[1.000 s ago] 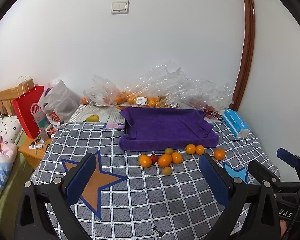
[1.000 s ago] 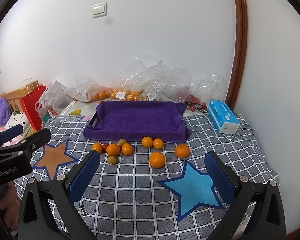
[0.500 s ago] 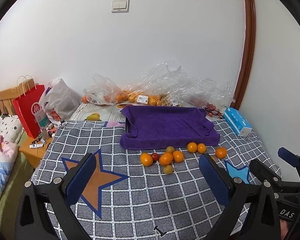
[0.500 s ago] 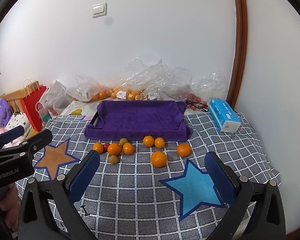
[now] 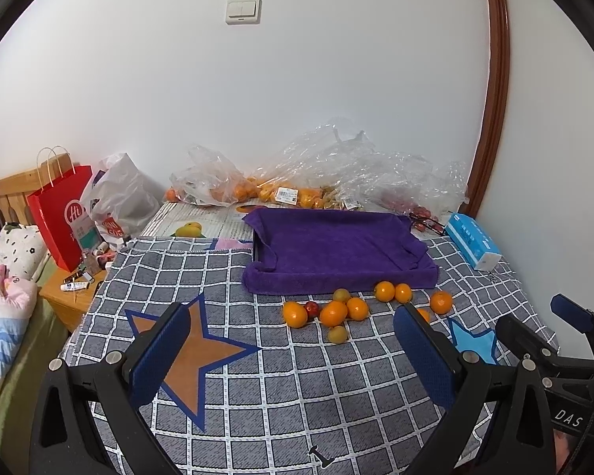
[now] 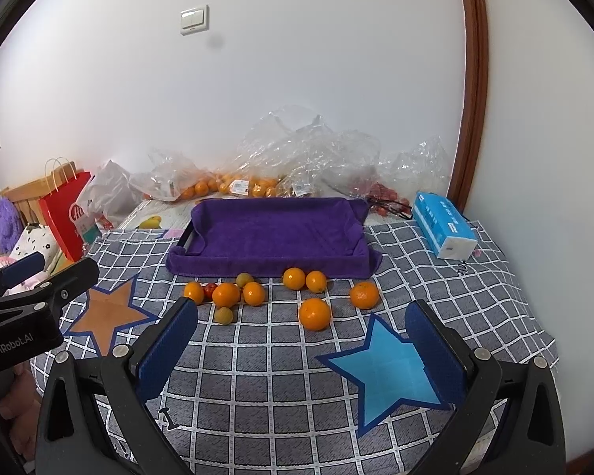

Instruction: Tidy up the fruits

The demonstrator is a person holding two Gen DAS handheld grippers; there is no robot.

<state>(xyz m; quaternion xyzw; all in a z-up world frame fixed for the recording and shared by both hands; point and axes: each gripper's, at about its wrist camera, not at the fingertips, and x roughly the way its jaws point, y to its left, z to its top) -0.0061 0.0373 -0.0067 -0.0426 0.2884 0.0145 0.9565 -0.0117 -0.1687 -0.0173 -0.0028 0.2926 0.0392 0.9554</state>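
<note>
Several oranges (image 6: 315,313) (image 5: 333,312), two small greenish fruits (image 6: 223,315) (image 5: 337,334) and a small red fruit (image 6: 209,290) (image 5: 312,308) lie loose on the grey checked cloth. Just behind them sits a tray lined with a purple towel (image 6: 275,233) (image 5: 336,243), with no fruit in it. My left gripper (image 5: 293,318) hovers open in front of the left cluster. My right gripper (image 6: 303,314) is open too, nearest the big front orange. Neither holds anything.
Clear plastic bags (image 6: 297,154) of more oranges pile against the back wall. A blue tissue pack (image 6: 443,229) lies right of the tray. A red paper bag (image 5: 61,213) and a wooden bedside stand (image 5: 73,293) are left of the cloth's edge.
Both grippers have drifted slightly forward toward the fruit. Nothing on the cloth has moved, and both stay open.
</note>
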